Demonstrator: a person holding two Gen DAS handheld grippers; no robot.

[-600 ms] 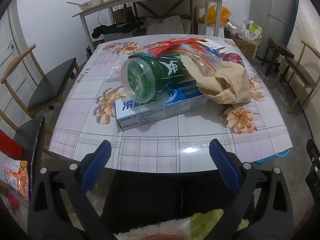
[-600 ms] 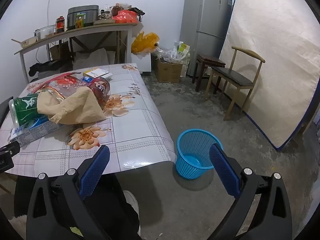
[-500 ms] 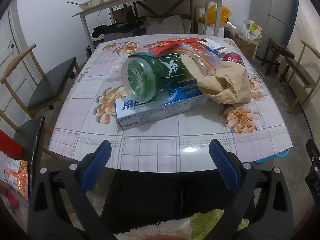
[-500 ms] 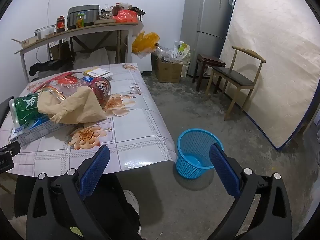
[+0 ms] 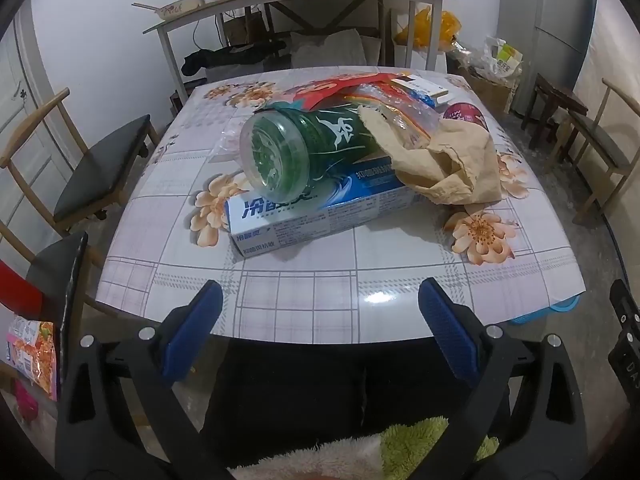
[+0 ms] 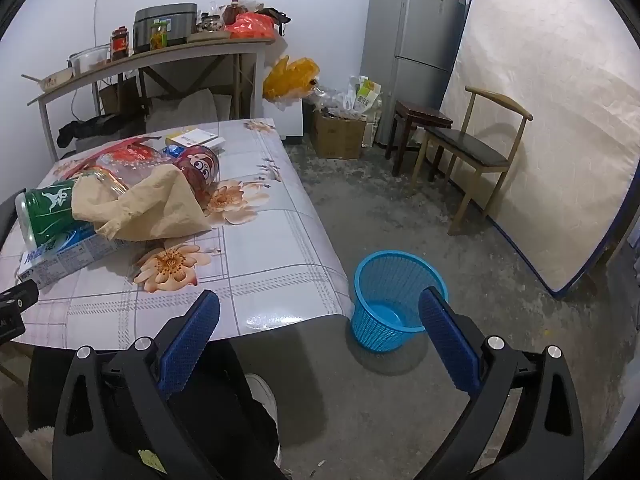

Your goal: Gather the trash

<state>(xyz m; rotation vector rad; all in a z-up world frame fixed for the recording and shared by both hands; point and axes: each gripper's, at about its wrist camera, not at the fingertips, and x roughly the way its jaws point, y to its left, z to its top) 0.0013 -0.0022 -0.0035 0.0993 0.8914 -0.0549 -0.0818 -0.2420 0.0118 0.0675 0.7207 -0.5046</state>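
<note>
A pile of trash lies on the flowered table [image 5: 320, 292]: a green plastic bottle [image 5: 304, 148] on its side on a blue-white toothpaste box [image 5: 312, 212], a crumpled brown paper bag [image 5: 452, 160], a clear plastic bottle [image 5: 400, 116], red wrappers [image 5: 344, 84] and a red cup [image 6: 198, 168]. My left gripper [image 5: 320, 332] is open and empty, just short of the table's near edge. My right gripper [image 6: 320, 340] is open and empty over the floor by the table corner. A blue mesh waste basket [image 6: 394, 300] stands on the floor right of the table.
Chairs stand at the table's left [image 5: 100, 160] and at the far right [image 6: 476, 152]. A shelf table [image 6: 160, 52] with jars and a cooker is behind, with a fridge [image 6: 412, 48] and a leaning mattress [image 6: 552, 120]. A cardboard box [image 6: 338, 136] is on the floor.
</note>
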